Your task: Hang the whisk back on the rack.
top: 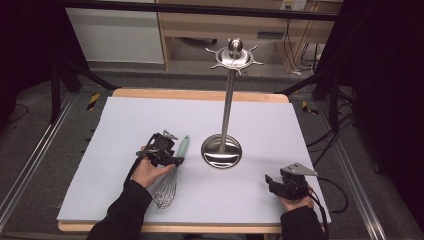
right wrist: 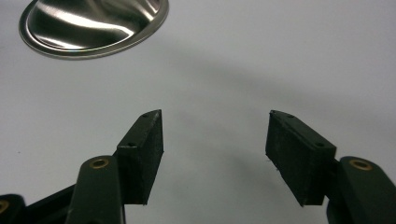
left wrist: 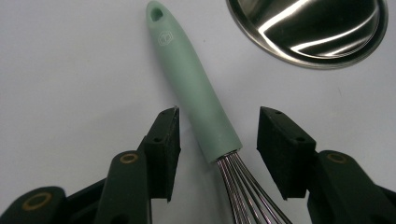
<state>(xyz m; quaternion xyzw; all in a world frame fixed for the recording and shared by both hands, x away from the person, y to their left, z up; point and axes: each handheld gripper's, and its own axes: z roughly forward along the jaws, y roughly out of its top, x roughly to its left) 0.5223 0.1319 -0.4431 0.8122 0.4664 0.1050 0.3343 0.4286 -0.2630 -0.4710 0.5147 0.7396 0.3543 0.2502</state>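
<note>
Pale mint-green whisk handle [left wrist: 196, 93], plain but for a small embossed emblem near its hanging hole, and bright silver steel wires [left wrist: 247, 191] below it. Matte black left gripper [left wrist: 217, 140] jaws with brass-coloured rivets. Mirror-silver round stand base [left wrist: 313, 28], streaked with white reflections. Flat white mat [top: 125, 130] over a light wooden table [top: 200, 94]. Matte black right gripper [right wrist: 215, 144], brass-coloured rivets too.

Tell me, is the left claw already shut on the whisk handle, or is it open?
Open. In the left gripper view the left claw has one jaw on each side of the green whisk handle, with bare table showing in the gaps.
</note>
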